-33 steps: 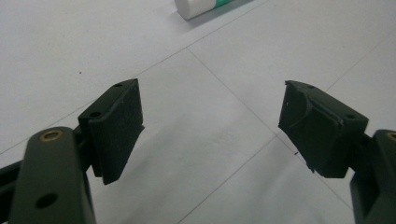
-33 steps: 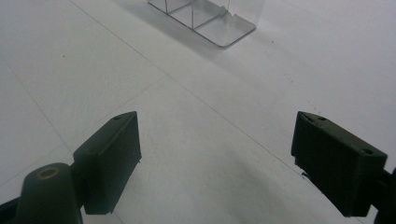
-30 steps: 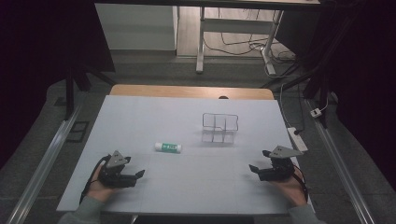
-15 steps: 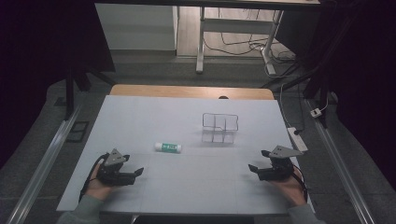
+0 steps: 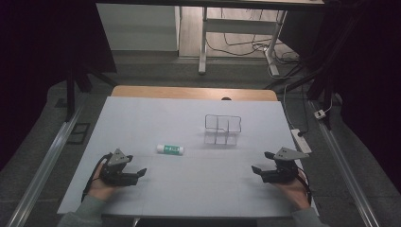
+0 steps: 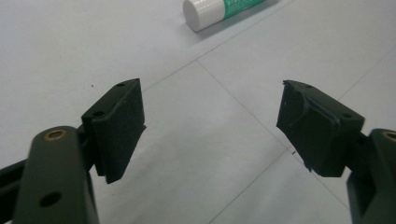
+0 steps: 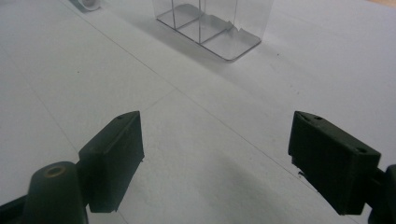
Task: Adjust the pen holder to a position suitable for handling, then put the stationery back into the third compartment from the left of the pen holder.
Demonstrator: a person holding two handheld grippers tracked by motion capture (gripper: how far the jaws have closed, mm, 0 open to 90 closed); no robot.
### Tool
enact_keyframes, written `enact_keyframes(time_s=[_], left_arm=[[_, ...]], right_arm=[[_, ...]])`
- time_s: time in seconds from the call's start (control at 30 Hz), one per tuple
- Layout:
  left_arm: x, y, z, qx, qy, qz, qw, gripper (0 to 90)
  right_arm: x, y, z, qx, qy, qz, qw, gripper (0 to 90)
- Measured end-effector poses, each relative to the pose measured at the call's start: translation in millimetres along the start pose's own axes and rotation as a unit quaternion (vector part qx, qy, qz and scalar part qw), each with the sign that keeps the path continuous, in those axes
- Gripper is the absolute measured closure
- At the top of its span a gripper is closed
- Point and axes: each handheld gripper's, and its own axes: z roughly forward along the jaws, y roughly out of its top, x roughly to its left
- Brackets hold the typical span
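Observation:
A white glue stick with a green label point(image 5: 170, 149) lies on its side on the white table top point(image 5: 189, 189), left of centre; its white cap end point(image 6: 205, 11) appears at the top of the left gripper view. A clear plastic organizer with compartments point(image 5: 222, 128) stands right of centre, and its base point(image 7: 212, 28) appears at the top of the right gripper view. My left gripper point(image 5: 137, 175) rests at the front left, open, nothing between its jaws point(image 6: 210, 135). My right gripper point(image 5: 257, 169) sits at the front right, open and empty point(image 7: 215, 158).
A wooden strip point(image 5: 194, 92) runs along the table's far edge. A power strip point(image 5: 301, 140) and cables lie off the right side. Metal rails point(image 5: 45, 165) flank the table. A white table frame point(image 5: 236, 26) stands on the floor beyond.

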Motion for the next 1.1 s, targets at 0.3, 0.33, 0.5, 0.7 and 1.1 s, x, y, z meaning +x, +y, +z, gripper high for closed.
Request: enact_keyframes(time_s=[0.3,0.33,0.5,0.7,1.1], left_arm=[[1.5,13.1,-7.7,-0.001,-0.017,0.009,0.9998,25.1],[0.0,19.2,-10.0,0.000,-0.014,0.023,0.9997,25.1],[0.3,30.9,-11.9,0.003,-0.017,0.039,0.9991,24.9],[1.5,40.4,-10.6,0.012,-0.019,0.055,0.9983,24.8],[3.7,52.2,-5.6,0.024,-0.022,0.080,0.9962,24.5]], right_arm=[[3.2,1.4,1.4,0.000,0.007,-0.005,1.0000,17.8],[4.1,1.6,1.4,0.002,0.005,-0.007,1.0000,17.8],[5.8,1.6,1.5,0.008,0.007,-0.013,0.9999,17.8],[5.1,1.5,0.8,0.001,0.009,-0.008,0.9999,17.8],[7.8,2.4,0.6,0.005,0.011,-0.013,0.9998,17.8]])
